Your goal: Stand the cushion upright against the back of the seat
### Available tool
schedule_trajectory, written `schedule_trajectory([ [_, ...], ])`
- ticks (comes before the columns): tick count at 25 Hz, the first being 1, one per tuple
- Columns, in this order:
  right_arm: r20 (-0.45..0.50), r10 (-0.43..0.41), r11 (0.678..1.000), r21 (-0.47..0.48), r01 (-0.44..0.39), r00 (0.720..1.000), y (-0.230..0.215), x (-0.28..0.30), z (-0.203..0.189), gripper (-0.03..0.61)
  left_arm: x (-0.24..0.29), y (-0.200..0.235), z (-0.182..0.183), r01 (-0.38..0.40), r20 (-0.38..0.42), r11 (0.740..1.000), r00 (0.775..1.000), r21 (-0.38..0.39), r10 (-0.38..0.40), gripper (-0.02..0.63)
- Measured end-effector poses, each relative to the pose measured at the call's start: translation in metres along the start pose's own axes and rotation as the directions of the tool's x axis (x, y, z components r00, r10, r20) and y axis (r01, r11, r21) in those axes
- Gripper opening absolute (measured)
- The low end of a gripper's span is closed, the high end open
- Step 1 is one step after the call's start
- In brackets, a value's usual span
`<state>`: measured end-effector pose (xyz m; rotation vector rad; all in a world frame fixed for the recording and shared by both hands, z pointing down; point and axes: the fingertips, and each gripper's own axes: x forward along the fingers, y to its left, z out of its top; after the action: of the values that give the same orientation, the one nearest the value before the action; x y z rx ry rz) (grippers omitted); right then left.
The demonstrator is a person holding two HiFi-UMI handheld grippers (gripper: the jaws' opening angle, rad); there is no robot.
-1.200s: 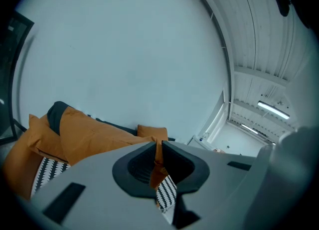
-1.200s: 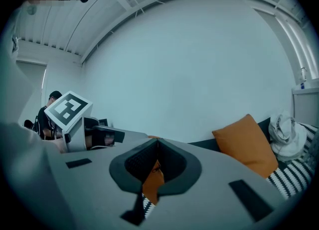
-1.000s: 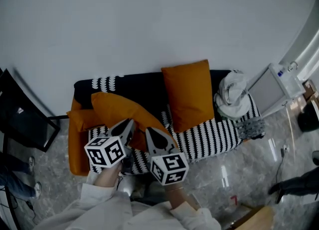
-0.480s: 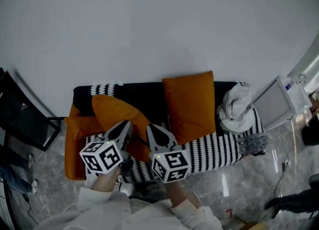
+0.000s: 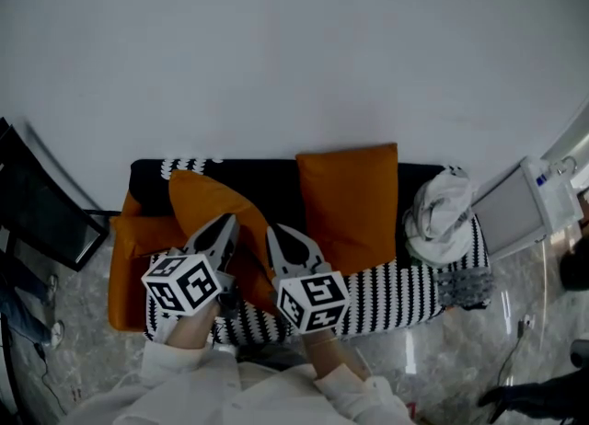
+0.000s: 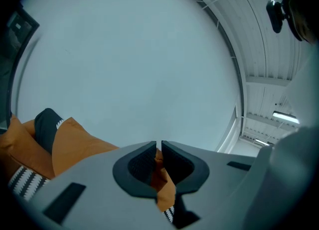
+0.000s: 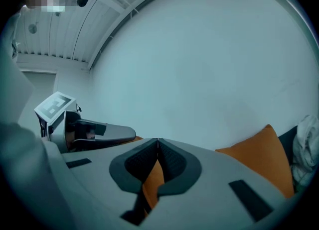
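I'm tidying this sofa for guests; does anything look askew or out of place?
The left cushion leans crooked, pinched by the left tongs and right tongs, not flat against the backrest. The other cushion stands upright. A crumpled white bundle sits at the sofa's right end.

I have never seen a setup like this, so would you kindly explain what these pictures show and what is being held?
No robot here: a person holds a two-jaw claw in each hand, each carrying a marker cube. One picture comes from a camera on the person's head, looking down; the other two from cameras riding on the claws. The left claw and the right claw are both shut on an orange fabric cushion over the black-and-white striped sofa. A second orange cushion stands against the sofa's back, beside a white cloth bundle.
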<state>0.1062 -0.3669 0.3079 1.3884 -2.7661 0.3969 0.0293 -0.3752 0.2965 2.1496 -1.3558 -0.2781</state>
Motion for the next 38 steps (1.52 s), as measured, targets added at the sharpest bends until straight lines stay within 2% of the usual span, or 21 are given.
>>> schedule_trajectory([
  [7,-0.012,0.007,1.0,0.007,-0.007,1.0,-0.033,0.004,0.002,0.012,0.038,0.001,0.001,-0.028,0.026,1.0,0.999,-0.003,0.028,0.037],
  [14,-0.019,-0.008,0.999,0.046,0.009,1.0,-0.052,0.01,0.004,0.012,0.067,0.001,-0.001,-0.03,-0.003,1.0,1.0,0.008,0.03,0.037],
  [24,-0.015,-0.085,0.992,0.093,0.086,0.996,-0.072,0.031,0.001,0.012,0.1,0.008,0.004,0.025,-0.041,1.0,0.999,-0.005,-0.026,0.037],
  [38,-0.034,-0.116,0.988,0.102,0.119,0.993,-0.096,0.068,0.001,0.012,0.152,0.039,0.018,0.031,-0.058,0.999,0.998,-0.02,-0.032,0.037],
])
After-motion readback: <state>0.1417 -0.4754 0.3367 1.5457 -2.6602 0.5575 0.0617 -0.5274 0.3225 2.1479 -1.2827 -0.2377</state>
